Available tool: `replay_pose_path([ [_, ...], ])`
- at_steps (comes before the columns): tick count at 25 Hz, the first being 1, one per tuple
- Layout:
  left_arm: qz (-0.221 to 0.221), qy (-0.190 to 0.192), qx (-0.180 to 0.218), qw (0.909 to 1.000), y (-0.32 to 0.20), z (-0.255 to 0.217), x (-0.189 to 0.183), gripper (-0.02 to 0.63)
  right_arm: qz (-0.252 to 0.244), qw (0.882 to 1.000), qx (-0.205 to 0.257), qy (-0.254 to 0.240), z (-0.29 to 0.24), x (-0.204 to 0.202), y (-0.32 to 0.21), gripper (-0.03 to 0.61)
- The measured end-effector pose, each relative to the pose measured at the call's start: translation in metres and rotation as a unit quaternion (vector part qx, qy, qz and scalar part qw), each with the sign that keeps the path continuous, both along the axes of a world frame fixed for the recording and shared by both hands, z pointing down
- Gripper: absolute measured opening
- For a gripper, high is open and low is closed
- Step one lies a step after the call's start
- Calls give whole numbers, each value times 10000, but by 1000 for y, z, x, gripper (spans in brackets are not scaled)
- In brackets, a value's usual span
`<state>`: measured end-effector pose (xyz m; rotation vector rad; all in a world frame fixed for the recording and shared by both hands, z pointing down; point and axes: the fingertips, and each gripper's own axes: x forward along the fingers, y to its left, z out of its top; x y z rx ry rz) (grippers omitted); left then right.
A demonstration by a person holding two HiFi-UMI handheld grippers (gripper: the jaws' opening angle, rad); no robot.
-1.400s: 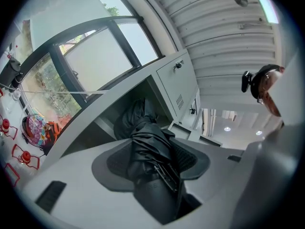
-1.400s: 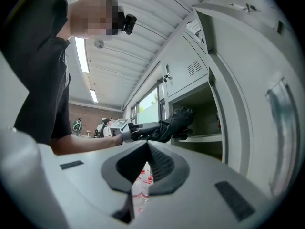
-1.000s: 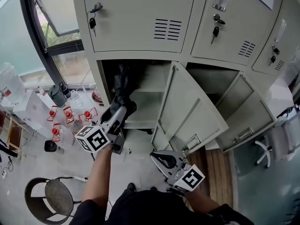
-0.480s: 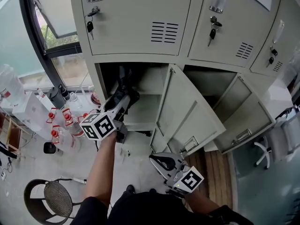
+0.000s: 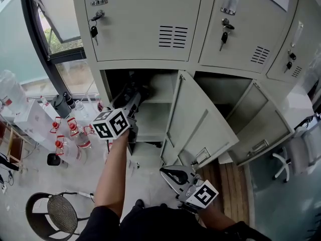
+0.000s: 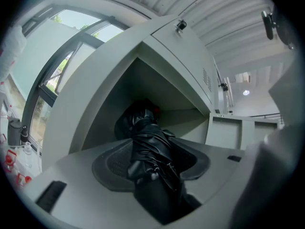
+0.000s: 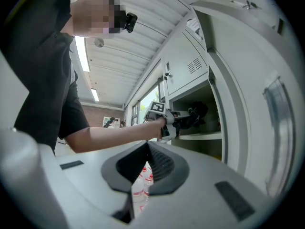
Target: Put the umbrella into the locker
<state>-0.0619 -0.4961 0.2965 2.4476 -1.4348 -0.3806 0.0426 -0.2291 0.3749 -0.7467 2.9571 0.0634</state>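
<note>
I hold the folded black umbrella (image 6: 148, 147) clamped in my left gripper (image 5: 131, 106). The jaws are spread wide around the bunched canopy, with the pads pressing on both sides. The gripper points level so that the umbrella's far end enters the open locker compartment (image 5: 153, 118) at far left. That end is already inside the mouth, above the inner shelf. The locker door (image 5: 200, 122) stands swung out to the right, leaving the opening free. My right gripper (image 5: 173, 173) hangs low and near, jaws together and empty, apart from the door.
</note>
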Motion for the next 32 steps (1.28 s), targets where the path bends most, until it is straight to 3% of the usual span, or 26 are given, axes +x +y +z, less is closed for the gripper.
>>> replay_pose_path([
  [3,-109,-416,43,9991,-9,1,2,232,-6,10000,22,-32,-2,2,1,11],
  [9,-104,-900,-84,9959,-30,14,12,230,-60,10000,19,3,-2,2,4,11],
  [14,-283,-1447,-136,9890,-41,19,14,227,-222,9998,-12,3,-2,-6,14,11],
  [27,-333,-1828,-630,9806,-74,29,17,227,-256,9996,-124,21,1,-8,20,11],
  [32,-406,-2176,-737,9724,-80,31,17,229,-186,9997,-139,23,2,-6,18,11],
])
